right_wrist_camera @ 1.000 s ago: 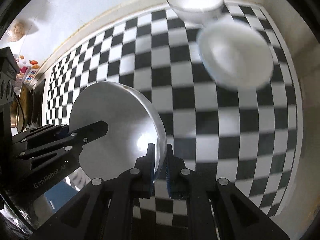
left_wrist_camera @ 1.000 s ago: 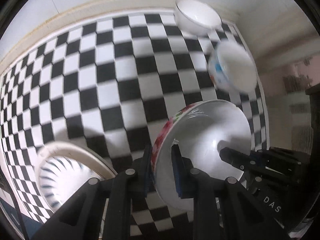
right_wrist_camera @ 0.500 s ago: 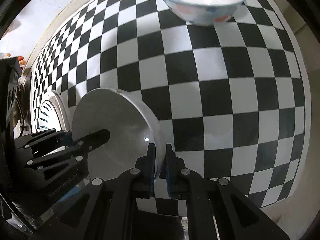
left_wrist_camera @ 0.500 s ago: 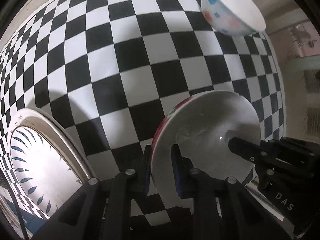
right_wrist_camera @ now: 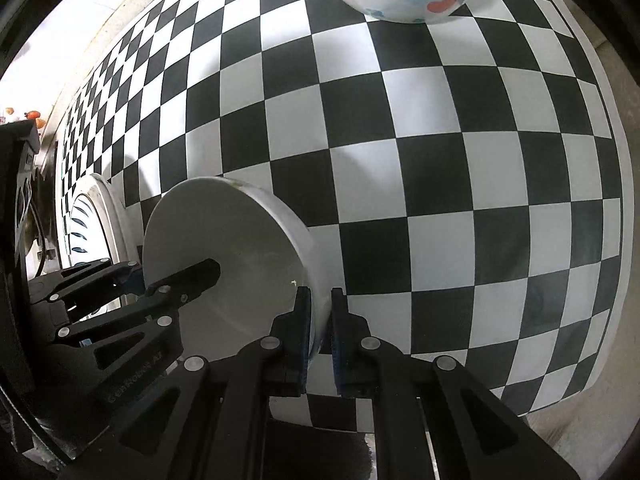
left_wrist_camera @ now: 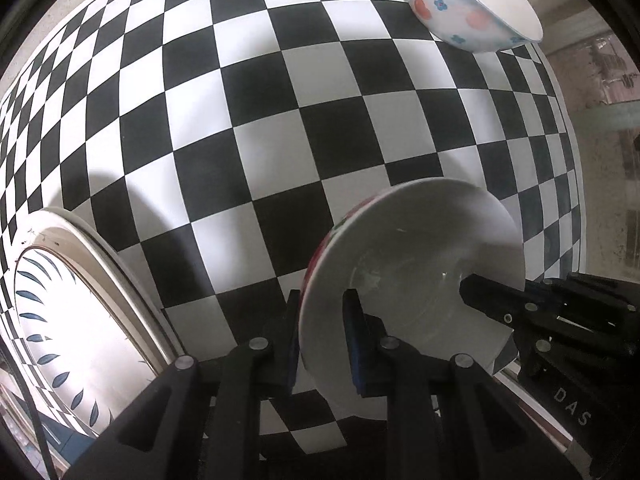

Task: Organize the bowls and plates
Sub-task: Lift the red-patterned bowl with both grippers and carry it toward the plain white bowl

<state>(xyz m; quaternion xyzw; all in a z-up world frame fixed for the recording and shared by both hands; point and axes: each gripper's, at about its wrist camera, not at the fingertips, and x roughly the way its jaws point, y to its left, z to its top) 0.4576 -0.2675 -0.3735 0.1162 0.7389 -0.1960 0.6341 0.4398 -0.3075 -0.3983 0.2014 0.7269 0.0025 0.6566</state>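
Checkered black-and-white tabletop (left_wrist_camera: 280,128) carries a spotted bowl (left_wrist_camera: 468,12) near its far right corner and a blue-leaf plate (left_wrist_camera: 60,312) at its near left edge. Left gripper (left_wrist_camera: 322,336) is clamped on the left rim of a white bowl with a red-patterned outside (left_wrist_camera: 420,264), one pad inside and one outside. Right gripper (right_wrist_camera: 319,324) has its jaws pinched on the opposite rim of the same bowl, which sits tilted between them over the near edge; contact with the table cannot be told.
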